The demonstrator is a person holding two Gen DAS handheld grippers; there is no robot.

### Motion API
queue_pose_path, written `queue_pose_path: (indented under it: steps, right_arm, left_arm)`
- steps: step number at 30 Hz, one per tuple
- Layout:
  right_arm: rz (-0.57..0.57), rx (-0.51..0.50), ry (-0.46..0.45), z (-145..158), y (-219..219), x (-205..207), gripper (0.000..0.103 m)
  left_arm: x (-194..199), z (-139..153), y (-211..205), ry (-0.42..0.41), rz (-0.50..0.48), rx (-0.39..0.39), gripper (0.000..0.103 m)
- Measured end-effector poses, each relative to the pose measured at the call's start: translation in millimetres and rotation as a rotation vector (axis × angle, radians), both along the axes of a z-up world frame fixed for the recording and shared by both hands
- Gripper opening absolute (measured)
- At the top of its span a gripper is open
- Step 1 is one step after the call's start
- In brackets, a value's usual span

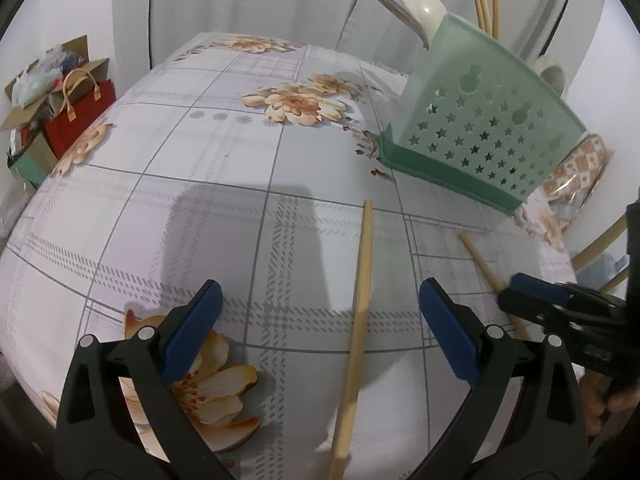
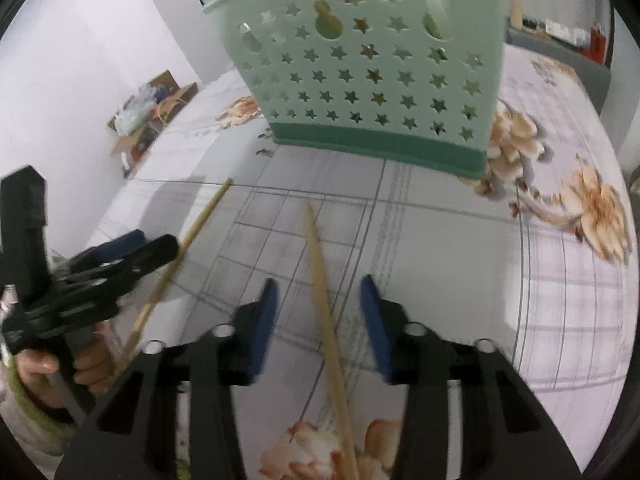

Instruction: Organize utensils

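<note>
the left tool stands with its blue pads spread wide and nothing pressed between them; a long pale wooden chopstick lies flat on the table between the pads, touching neither. the right tool is part-way closed around a second pale wooden chopstick, which runs up between its blue pads, but a gap shows on both sides, so it is not clamped yet. both sticks rest on the glossy white tablecloth with grey checks and peach flowers, near the pale green plastic utensil basket pierced with star holes, which stands further back and already holds a cream plastic spoon, a metal utensil and a few more upright sticks. the main risk, as i judge it, is the thinness and smoothness of the sticks: round, hard and slick on a shiny cloth, either could roll or skate sideways as a pad nudges it, so the jaws close on air. a grip taken low and off-centre on such a long stick could let it swing or slip out on the lift. the two tools are close together, the right one just beside the left in the left wrist view, so a careless reach could knock them together. the basket looks light and tall, and poking a stick against its rim or perforated wall instead of its open top could tip it and spill what it holds.
</note>
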State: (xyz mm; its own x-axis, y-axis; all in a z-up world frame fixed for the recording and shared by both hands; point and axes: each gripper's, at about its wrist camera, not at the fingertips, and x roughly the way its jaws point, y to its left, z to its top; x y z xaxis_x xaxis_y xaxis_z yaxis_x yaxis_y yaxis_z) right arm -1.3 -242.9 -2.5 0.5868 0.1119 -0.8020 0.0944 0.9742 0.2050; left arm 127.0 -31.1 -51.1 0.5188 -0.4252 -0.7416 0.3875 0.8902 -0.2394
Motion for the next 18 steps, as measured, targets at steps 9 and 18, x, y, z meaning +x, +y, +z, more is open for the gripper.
queue_pose_path:
  steps: [9,18]
  right_arm:
    - [0.016,-0.106,-0.006,-3,9,3,0.007]
    - [-0.041,-0.051,-0.001,-5,-16,-18,0.007]
  left_arm:
    - [4,2,7,0.045,-0.019,-0.065,0.095]
    - [1,7,12,0.032,-0.025,-0.153,0.095]
